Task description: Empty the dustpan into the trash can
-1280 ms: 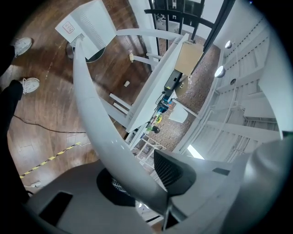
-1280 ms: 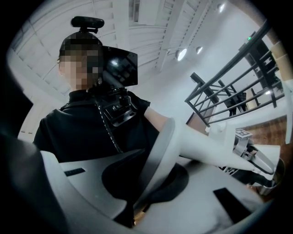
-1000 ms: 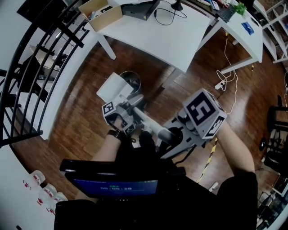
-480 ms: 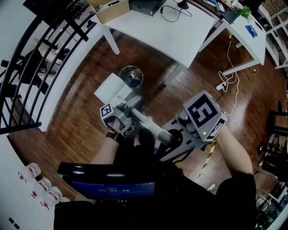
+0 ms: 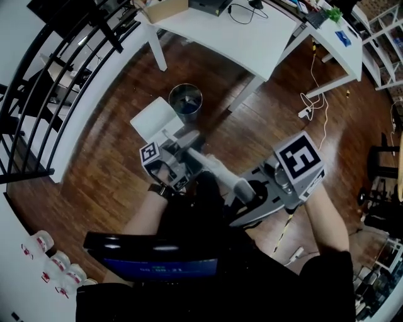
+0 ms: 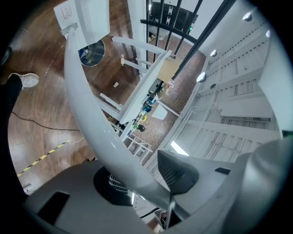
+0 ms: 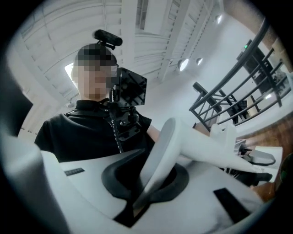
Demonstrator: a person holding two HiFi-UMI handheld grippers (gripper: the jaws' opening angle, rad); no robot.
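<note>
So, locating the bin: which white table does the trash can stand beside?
The trash can stands beside the larger white table, the one carrying the cardboard box, not the narrower right-hand table.

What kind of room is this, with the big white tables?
Probably an office or workroom. White desks carry cables and a cardboard box, a power strip lies on the wooden floor, and a black railing runs along one side.

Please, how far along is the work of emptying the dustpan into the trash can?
Done: the dustpan is held up close to the trash can. In hand: the right claw grips its handle; the left claw has it between jaws that have just been opening. Left: moving it over the can and tipping.
</note>
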